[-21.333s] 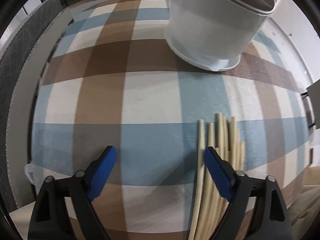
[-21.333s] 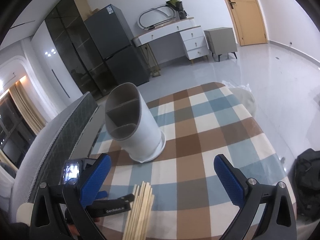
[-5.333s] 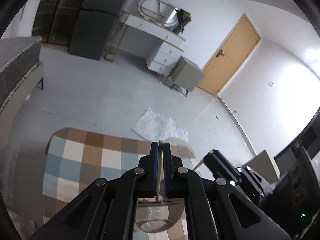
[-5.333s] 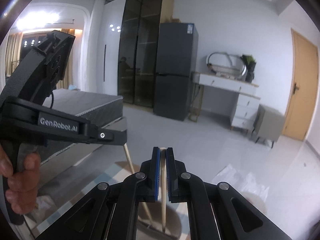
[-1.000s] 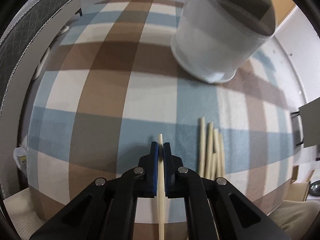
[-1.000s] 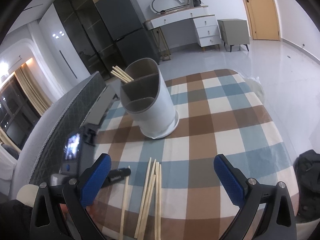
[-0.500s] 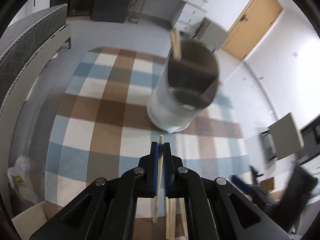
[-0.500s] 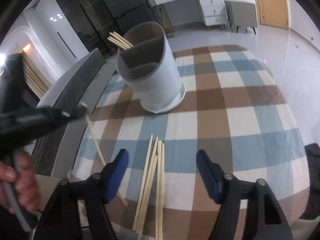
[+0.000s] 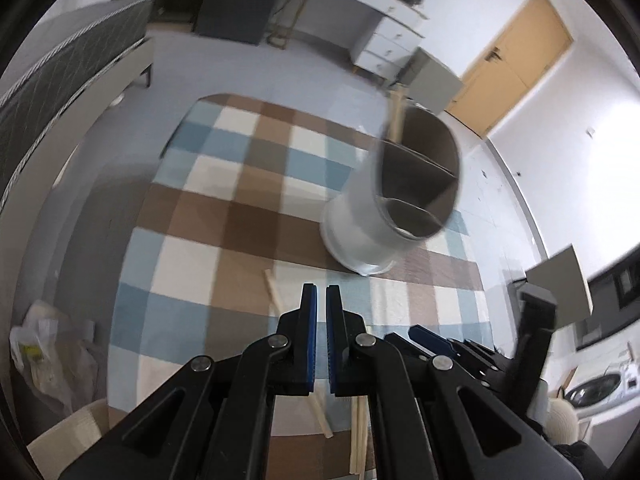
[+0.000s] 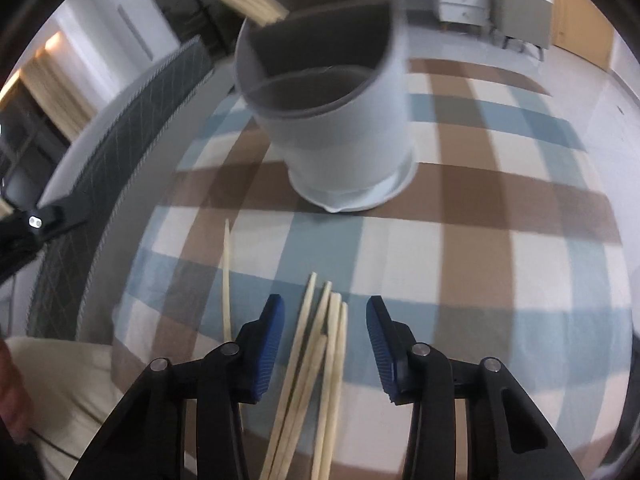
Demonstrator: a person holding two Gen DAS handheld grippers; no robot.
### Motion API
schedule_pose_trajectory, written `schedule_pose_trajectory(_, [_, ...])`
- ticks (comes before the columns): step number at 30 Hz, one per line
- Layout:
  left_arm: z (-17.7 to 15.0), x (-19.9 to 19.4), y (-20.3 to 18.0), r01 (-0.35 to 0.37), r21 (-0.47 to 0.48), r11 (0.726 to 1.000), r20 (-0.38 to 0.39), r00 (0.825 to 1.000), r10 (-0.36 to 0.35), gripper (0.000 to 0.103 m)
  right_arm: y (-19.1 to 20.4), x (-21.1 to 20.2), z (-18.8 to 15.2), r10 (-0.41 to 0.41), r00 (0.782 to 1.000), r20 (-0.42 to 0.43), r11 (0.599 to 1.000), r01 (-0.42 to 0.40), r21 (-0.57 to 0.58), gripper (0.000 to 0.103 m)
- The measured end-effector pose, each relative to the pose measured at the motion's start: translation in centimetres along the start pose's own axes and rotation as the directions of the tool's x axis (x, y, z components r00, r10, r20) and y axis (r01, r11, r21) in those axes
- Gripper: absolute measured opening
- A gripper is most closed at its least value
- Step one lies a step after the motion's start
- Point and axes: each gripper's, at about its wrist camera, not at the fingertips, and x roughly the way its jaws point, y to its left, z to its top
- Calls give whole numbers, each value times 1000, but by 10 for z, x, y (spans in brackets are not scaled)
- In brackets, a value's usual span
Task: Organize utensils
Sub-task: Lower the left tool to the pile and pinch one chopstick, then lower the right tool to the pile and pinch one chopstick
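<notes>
Left wrist view: the left gripper (image 9: 322,300), pressed together and empty, hangs above the checked tablecloth (image 9: 192,216); one pale wooden chopstick (image 9: 276,292) lies loose beneath, the white divided utensil holder (image 9: 368,236) beyond.

Right wrist view alone shows the right gripper (image 10: 325,320) closing around the bundle of pale chopsticks (image 10: 320,344), pads not touching.

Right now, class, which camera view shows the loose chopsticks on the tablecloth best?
The right wrist view: the chopstick bundle lies in full view between the fingers of the closing right gripper. The left wrist view shows only slivers of chopsticks beyond the left gripper.
</notes>
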Motion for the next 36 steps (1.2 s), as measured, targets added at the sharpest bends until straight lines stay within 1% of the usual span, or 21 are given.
schedule_pose_trajectory(2, [4, 1, 12, -12, -50, 999, -16, 1000, 11, 0, 5, 14, 7, -14, 999, -42, 999, 12, -32, 41])
schedule_pose_trajectory(4, [7, 4, 21, -32, -85, 996, -41, 999, 28, 0, 11, 27, 13, -36, 996, -81, 997, 31, -66, 37])
schedule_pose_trajectory(5, [8, 4, 23, -45, -96, 994, -50, 998, 40, 5, 13, 32, 15, -51, 994, -101, 996, 43, -80, 35])
schedule_pose_trajectory(6, [8, 4, 25, -51, -103, 993, -52, 998, 46, 12, 14, 36, 15, -58, 991, -120, 995, 47, -90, 30])
schedule_pose_trajectory(7, [8, 4, 26, -52, -112, 992, -49, 998, 47, 17, 16, 39, 15, -62, 989, -134, 994, 49, -100, 27])
schedule_pose_trajectory(8, [9, 3, 28, -53, -120, 991, -46, 998, 48, 26, 18, 42, 15, -68, 987, -143, 993, 52, -110, 26])
schedule_pose_trajectory(9, [10, 1, 29, -54, -129, 990, -40, 998, 49, 33, 20, 43, 14, -76, 987, -145, 991, 58, -120, 26])
schedule_pose_trajectory(10, [10, -1, 30, -58, -133, 989, -30, 998, 54, 36, 23, 43, 13, -87, 986, -144, 989, 67, -134, 26])
schedule_pose_trajectory(11, [11, -2, 31, -65, -138, 988, -26, 998, 62, 42, 24, 45, 12, -90, 984, -156, 988, 68, -140, 26])
schedule_pose_trajectory(12, [12, -3, 32, -69, -143, 987, -24, 998, 66, 44, 25, 45, 11, -95, 983, -154, 987, 73, -142, 25])
schedule_pose_trajectory(16, [13, -3, 38, -64, -171, 983, -32, 998, 59, 44, 32, 47, 7, -114, 982, -152, 982, 88, -169, 25])
schedule_pose_trajectory(23, [14, -5, 40, -55, -186, 981, -39, 998, 49, 44, 50, 52, 1, -154, 979, -136, 966, 120, -228, 25])
schedule_pose_trajectory(25, [14, -6, 41, -55, -191, 980, -40, 998, 48, 44, 55, 52, -1, -162, 979, -126, 961, 127, -246, 21])
schedule_pose_trajectory(27, [14, -5, 42, -54, -194, 979, -43, 998, 46, 44, 58, 52, -1, -164, 979, -120, 957, 128, -262, 12])
schedule_pose_trajectory(29, [14, -5, 43, -52, -198, 979, -46, 998, 43, 44, 62, 53, -2, -171, 980, -104, 951, 137, -276, 10])
schedule_pose_trajectory(31, [14, -5, 43, -51, -202, 978, -49, 998, 42, 44, 65, 56, 0, -165, 981, -98, 953, 133, -271, 10])
schedule_pose_trajectory(36, [15, -4, 46, -54, -206, 977, -54, 998, 44, 44, 57, 55, 4, -115, 988, -101, 979, 95, -182, 8])
